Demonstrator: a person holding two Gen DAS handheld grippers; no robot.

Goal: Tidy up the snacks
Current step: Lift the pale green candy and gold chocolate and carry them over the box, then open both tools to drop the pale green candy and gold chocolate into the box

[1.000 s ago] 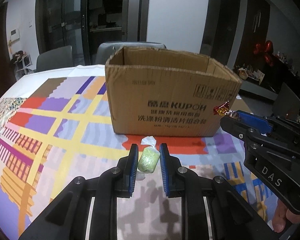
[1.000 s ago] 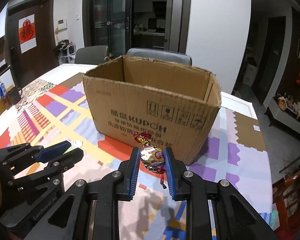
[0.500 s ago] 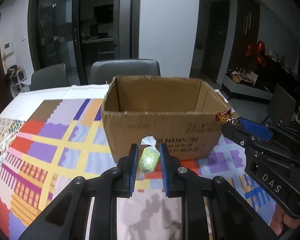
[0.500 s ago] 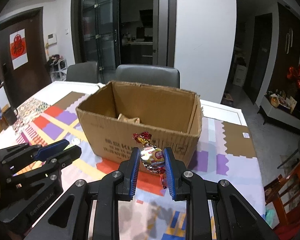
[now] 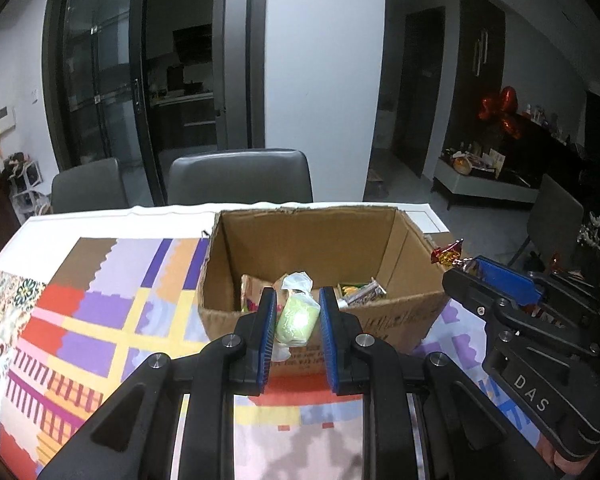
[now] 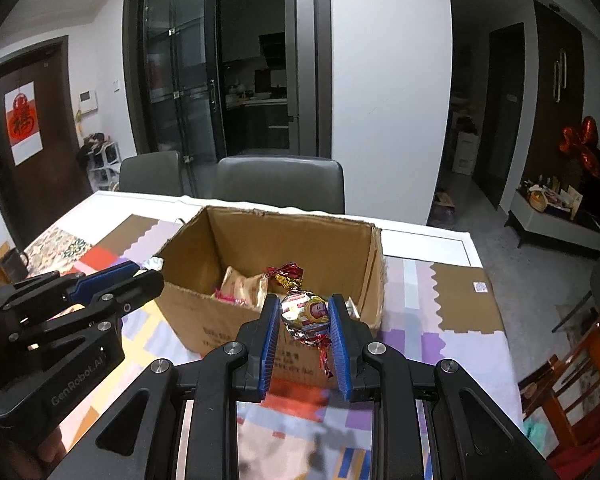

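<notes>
While both grippers hang just short of the open cardboard box on the patterned table, the left gripper has its jaws pinching a pale green wrapped candy, and the right gripper has its jaws pinching a red-and-gold foil candy; other snack packets lie inside the box.

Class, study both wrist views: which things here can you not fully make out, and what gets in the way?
- Box floor, both views: its near wall and the held green sweet or foil sweet cover part.
- Box print, both views: blurred, cut by the gripper fingers.
- Snacks inside, left view: too small to name.
</notes>
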